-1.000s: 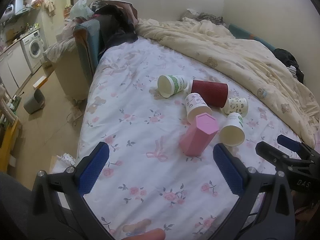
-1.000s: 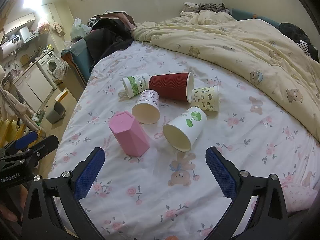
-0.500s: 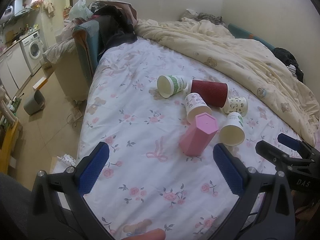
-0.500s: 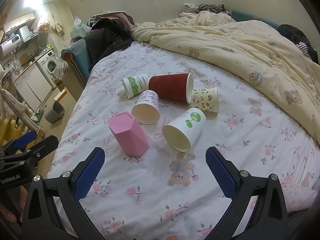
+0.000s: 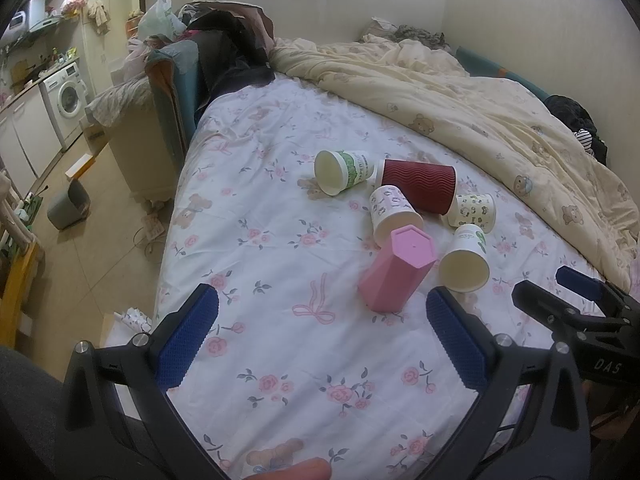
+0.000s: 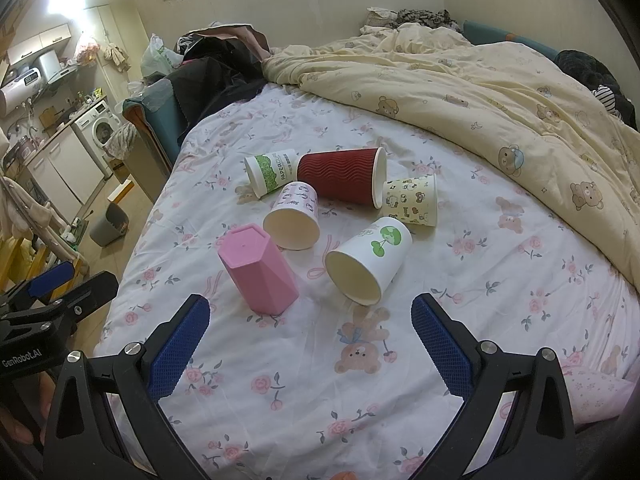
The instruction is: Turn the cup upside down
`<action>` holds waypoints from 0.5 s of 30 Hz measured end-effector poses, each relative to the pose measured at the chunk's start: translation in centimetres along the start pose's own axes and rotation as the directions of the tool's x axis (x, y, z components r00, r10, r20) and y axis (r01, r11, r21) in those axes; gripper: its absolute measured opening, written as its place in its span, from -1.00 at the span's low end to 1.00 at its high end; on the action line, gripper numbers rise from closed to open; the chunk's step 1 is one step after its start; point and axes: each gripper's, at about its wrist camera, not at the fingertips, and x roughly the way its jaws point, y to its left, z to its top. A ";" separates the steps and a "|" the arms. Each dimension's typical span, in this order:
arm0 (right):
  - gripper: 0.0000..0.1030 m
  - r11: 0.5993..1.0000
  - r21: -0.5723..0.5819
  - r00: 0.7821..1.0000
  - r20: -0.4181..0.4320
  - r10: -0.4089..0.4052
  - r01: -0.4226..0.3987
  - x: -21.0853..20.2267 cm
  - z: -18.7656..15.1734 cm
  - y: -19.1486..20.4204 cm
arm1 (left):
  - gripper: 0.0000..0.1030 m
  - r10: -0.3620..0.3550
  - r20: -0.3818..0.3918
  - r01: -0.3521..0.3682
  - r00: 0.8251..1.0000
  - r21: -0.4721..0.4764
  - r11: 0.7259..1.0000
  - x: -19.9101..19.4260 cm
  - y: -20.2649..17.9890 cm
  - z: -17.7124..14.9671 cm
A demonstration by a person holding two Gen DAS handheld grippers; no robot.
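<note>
A pink hexagonal cup (image 5: pixel 396 270) (image 6: pixel 258 270) stands upside down on the flowered bed sheet (image 5: pixel 280 248). Behind it several paper cups lie on their sides: a white cup with a green leaf (image 5: pixel 466 258) (image 6: pixel 368 266), a purple-patterned cup (image 5: pixel 394 214) (image 6: pixel 294 216), a dark red ribbed cup (image 5: pixel 418 190) (image 6: pixel 344 180), a green-banded cup (image 5: pixel 342 170) (image 6: pixel 270 172) and a yellow bear-print cup (image 5: pixel 474 210) (image 6: pixel 412 200). My left gripper (image 5: pixel 320 340) is open and empty in front of the pink cup. My right gripper (image 6: pixel 306 344) is open and empty in front of the leaf cup.
A cream bear-print duvet (image 6: pixel 500 92) covers the bed's far and right side. Dark clothes and an armchair (image 5: pixel 192 80) stand at the bed's far left corner. The bed's left edge drops to a tiled floor with a grey bin (image 5: pixel 68 204).
Both grippers have crept slightly forward toward the cups. The cups have not moved and both grippers stay open.
</note>
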 end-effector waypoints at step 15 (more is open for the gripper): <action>1.00 1.000 0.001 1.000 -0.001 -0.002 0.002 -0.1 0.1 0.1 | 0.99 -0.003 -0.001 0.003 1.000 0.000 1.000 0.1 -0.1 0.0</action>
